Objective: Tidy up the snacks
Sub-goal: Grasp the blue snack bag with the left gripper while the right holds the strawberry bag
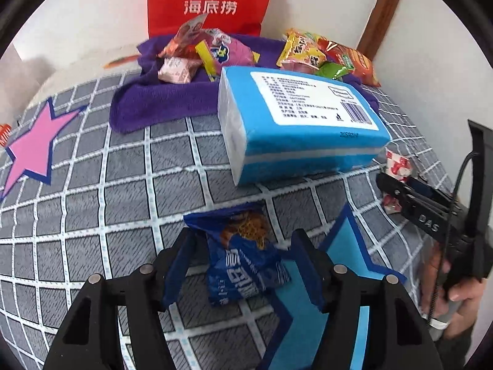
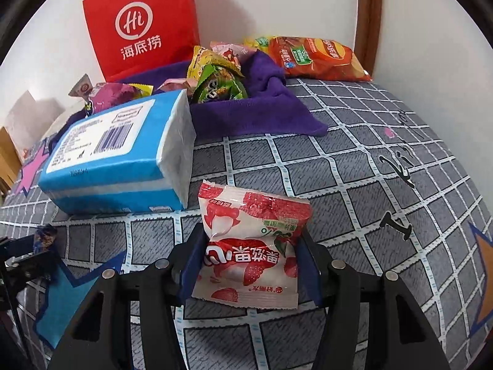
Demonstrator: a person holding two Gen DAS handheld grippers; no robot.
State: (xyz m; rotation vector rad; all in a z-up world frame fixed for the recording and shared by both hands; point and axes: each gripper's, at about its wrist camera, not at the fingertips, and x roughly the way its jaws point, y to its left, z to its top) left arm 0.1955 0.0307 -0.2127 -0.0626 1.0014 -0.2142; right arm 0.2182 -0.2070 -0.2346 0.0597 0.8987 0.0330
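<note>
On the grey checked bedspread (image 1: 123,166), a pink star print (image 1: 30,151) lies at the far left. Next, the left gripper (image 1: 243,265) has a blue snack packet (image 1: 243,262) between its fingers; the left finger touches the wrapper's edge, but the right finger stands clear, so the jaws are spread. Behind, a purple towel (image 1: 160,104) carries a heap of snacks (image 1: 200,55) before a red paper bag (image 1: 212,0). A blue tissue pack (image 1: 295,123) lies just in front of the towel. Further right, an orange chip bag (image 2: 317,58) rests by the wall. At the right, the right gripper (image 2: 249,265) pinches a red-and-white lychee snack packet (image 2: 249,246), both pads against its sides, just beside the tissue pack
</note>
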